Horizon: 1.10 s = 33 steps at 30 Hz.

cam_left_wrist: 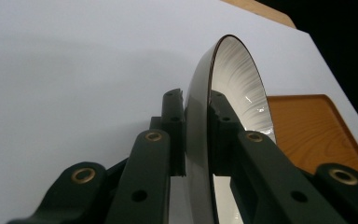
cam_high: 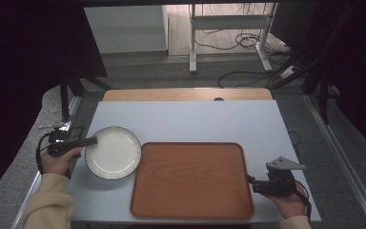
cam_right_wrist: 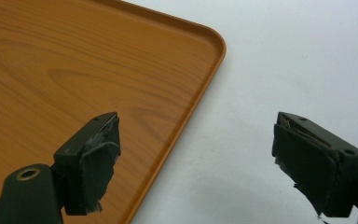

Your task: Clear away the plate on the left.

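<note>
My left claw (cam_high: 89,141) is clamped on the near-left rim of the white plate (cam_high: 114,152), left of centre in the high view, beside the wooden tray (cam_high: 190,181). My right claw (cam_right_wrist: 196,163) stands wide, holding nothing, over the tray's corner (lower right). Risk: the thin rim grip could let the glazed plate pivot or slip on lifting.

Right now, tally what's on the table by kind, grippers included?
White plate: 1, its rim clamped by the left gripper
Wooden tray: 1
Grippers: 2, counting the right gripper, jaws apart
Total: 4
</note>
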### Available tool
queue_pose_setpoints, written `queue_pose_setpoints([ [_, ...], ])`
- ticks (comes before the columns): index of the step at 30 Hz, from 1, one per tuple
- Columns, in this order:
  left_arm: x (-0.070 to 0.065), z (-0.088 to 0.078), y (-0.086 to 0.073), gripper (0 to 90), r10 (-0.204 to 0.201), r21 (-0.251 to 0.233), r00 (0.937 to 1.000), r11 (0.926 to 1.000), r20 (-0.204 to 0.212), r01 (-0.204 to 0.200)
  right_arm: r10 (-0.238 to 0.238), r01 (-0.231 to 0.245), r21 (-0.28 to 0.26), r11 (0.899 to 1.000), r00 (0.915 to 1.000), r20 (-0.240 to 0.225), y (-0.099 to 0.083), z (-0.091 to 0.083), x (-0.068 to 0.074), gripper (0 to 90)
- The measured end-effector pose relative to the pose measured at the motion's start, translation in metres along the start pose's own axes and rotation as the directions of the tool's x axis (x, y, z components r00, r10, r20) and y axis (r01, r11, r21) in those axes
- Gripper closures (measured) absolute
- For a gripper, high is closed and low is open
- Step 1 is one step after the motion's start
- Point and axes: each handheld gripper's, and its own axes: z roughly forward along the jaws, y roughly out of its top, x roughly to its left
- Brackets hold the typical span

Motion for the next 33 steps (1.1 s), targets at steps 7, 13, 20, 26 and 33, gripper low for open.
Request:
queue_pose_setpoints([
  [7,-0.013,0.000,0.004,79.7,0.022,-0.015,0.9992,0.9997,0.033,-0.021,-0.003,0.003,0.001,1.000,1.0000,-0.002,0.000,0.001,0.000,15.5],
  [13,-0.021,0.000,0.006,79.4,0.033,-0.029,0.9989,0.9991,0.034,-0.032,0.000,0.000,0.000,1.000,1.0000,0.000,0.000,0.000,0.000,15.6],
  [20,-0.025,0.000,0.006,79.5,0.033,-0.041,0.9981,0.9987,0.053,-0.031,-0.004,0.004,0.002,1.000,1.0000,0.000,0.000,0.000,0.000,15.5],
  [26,-0.028,0.000,0.006,79.4,0.041,-0.045,0.9972,0.9983,0.062,-0.038,-0.004,0.004,0.002,1.000,1.0000,0.000,0.000,0.000,0.000,15.5],
  [33,-0.038,-0.002,0.008,79.0,0.067,-0.058,0.9958,0.9963,0.063,-0.064,-0.002,0.002,0.002,1.000,1.0000,0.000,0.000,0.000,0.000,15.6],
])
